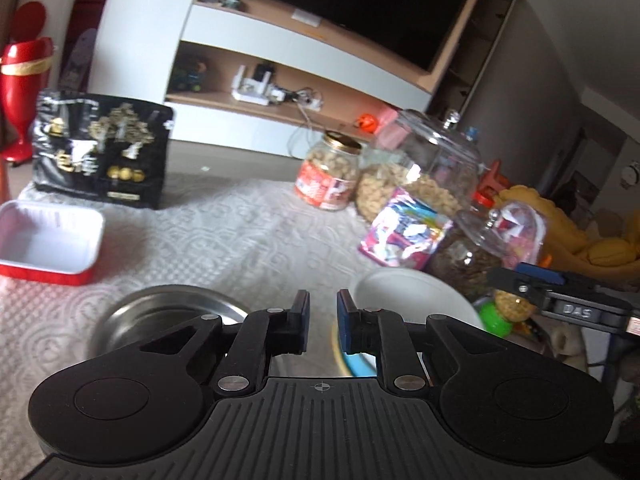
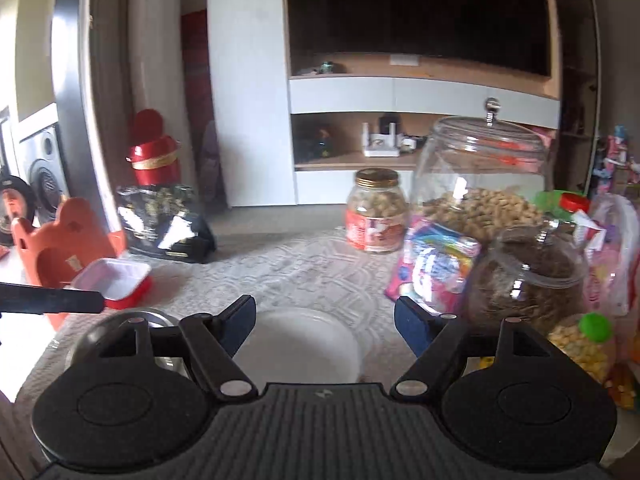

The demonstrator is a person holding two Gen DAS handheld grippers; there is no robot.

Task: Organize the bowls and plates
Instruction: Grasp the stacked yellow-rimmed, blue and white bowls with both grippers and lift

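A steel bowl (image 1: 160,312) sits on the lace cloth just ahead and left of my left gripper (image 1: 323,312). Its blue pads stand a narrow slit apart with nothing in it. Ahead on the right is a white bowl (image 1: 412,296), and a plate with a blue and yellow rim (image 1: 354,360) shows under the right finger. In the right wrist view my right gripper (image 2: 325,320) is wide open and holds nothing, hovering above the white bowl (image 2: 304,340). The steel bowl (image 2: 156,318) is partly hidden behind its left finger. My right gripper (image 1: 524,276) also shows in the left wrist view, at the right edge.
A red-sided white tray (image 1: 48,240) lies at the left, with a black bag (image 1: 100,148) behind it. Jars of snacks (image 1: 332,172), a big glass jar (image 1: 432,168), a dark-filled jar (image 2: 524,276) and a bright packet (image 1: 404,232) crowd the right. An orange chair back (image 2: 60,240) stands at the left.
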